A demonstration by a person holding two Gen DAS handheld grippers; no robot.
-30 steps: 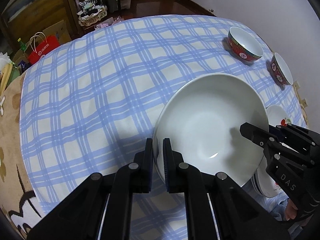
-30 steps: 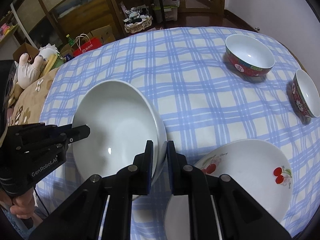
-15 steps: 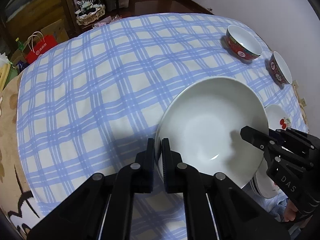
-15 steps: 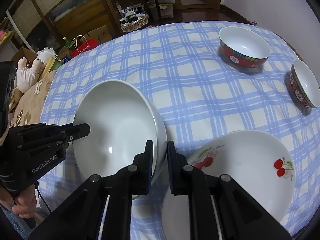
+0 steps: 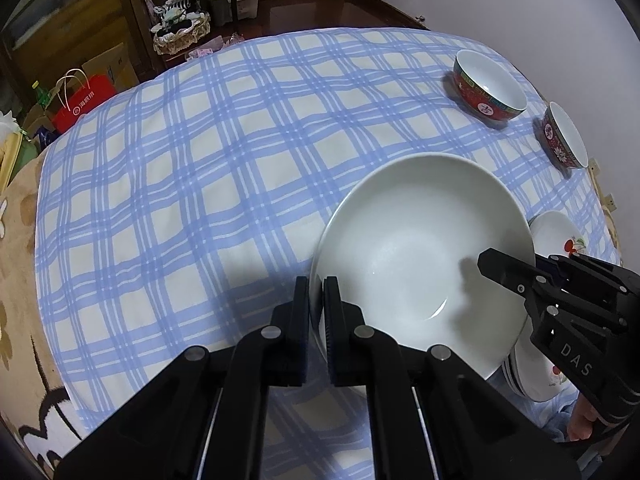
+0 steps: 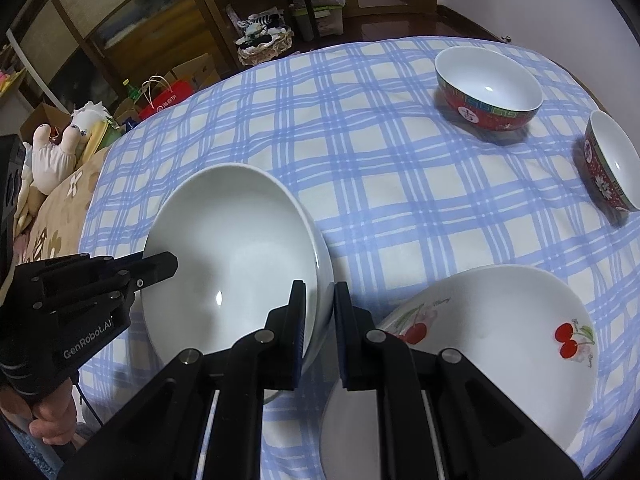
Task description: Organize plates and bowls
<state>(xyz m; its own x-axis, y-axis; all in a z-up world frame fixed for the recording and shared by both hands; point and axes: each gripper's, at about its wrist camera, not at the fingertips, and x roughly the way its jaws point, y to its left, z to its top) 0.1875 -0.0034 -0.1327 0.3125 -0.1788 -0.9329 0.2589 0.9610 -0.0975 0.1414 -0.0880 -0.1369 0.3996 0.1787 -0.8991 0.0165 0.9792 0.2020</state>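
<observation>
White, the big bowl (image 5: 420,256) stays clamped at opposite rims by the left hand-held gripper (image 5: 316,312) and right hand-held gripper (image 6: 319,316), now nearer the cherry-print plate (image 6: 500,336), above the checked counter (image 5: 200,168); red bowls (image 6: 488,88) unmoved.

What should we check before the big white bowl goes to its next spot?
1. Left gripper clamped on the big white bowl rim: ok.
2. Right gripper clamped on the opposite rim: ok, one finger inside, one outside.
3. Bowl empty, nothing to spill: ok.
4. Bowl clear of the tablecloth: cannot tell; its underside is hidden.
5. Cherry plate beside the bowl is free on top, a likely stacking spot: ok.
6. Two red bowls stand far off, out of the way: ok.
</observation>
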